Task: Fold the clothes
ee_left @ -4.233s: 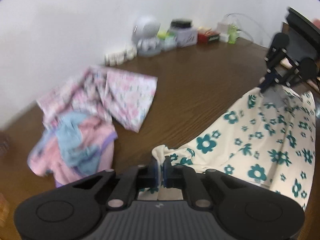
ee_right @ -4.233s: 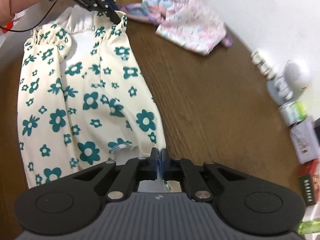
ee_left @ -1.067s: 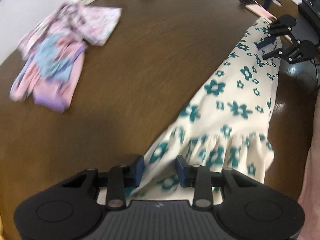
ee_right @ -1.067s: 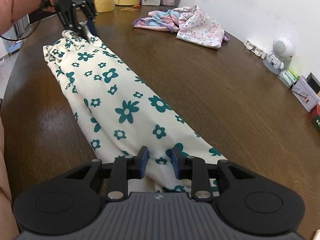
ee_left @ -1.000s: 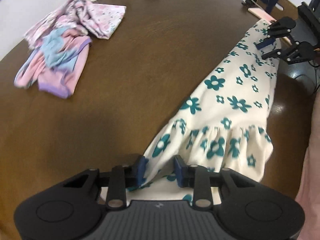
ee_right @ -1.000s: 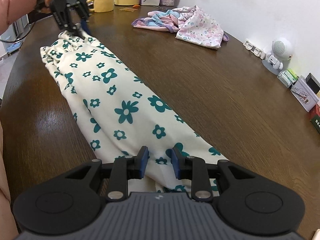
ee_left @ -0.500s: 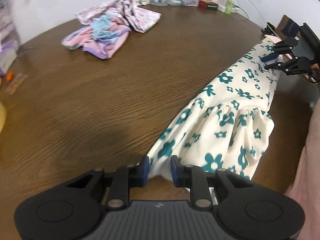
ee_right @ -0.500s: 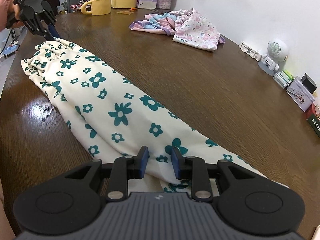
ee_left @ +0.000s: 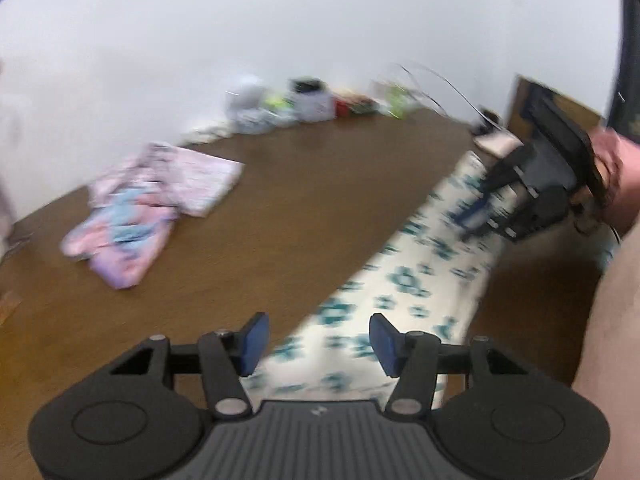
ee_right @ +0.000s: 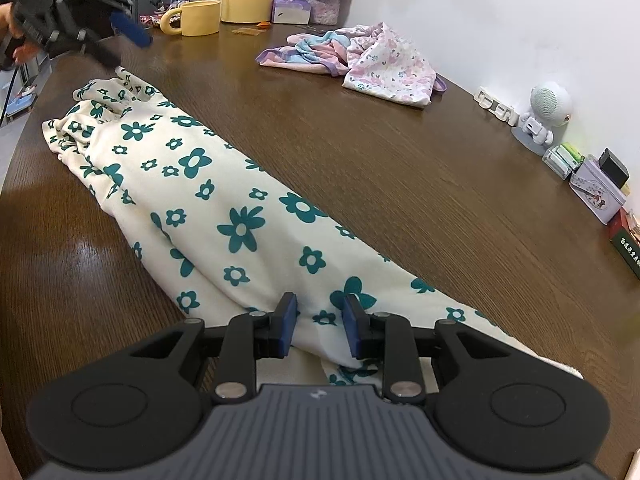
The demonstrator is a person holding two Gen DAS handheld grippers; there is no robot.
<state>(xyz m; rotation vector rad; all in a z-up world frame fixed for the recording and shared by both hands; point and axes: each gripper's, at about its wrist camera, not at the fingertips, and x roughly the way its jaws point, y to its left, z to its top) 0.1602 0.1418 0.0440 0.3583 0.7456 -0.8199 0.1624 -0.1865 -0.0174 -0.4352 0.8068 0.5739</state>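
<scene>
Cream cloth printed with teal flowers [ee_right: 224, 208] lies folded into a long narrow band on the dark brown wooden table [ee_right: 420, 200], running from right under the right tongs [ee_right: 318, 330] away toward the far left edge. At the near end, the right tongs stand part open with their blue pads either side of a raised fold of the cloth; whether the pads press on it cannot be told. The gathered, ruffled end of the cloth sits bunched at the far end of the band. Above that ruffled end, clear of the fabric, the left tongs [ee_right: 124, 42] hang in the air, gripped by a hand at the picture's edge. Their jaws are opening, and nothing lies between the blue pads; the blurred left wrist view shows the cloth [ee_left: 400, 292] passing below the left tongs [ee_left: 316, 338] without touching them.

Farther across the table a loose pile of pink, blue and floral garments [ee_right: 360, 60] lies well apart from the cloth. Beyond it, near the wall, stand a yellow mug [ee_right: 196, 18] and a small white robot figure [ee_right: 544, 116].
</scene>
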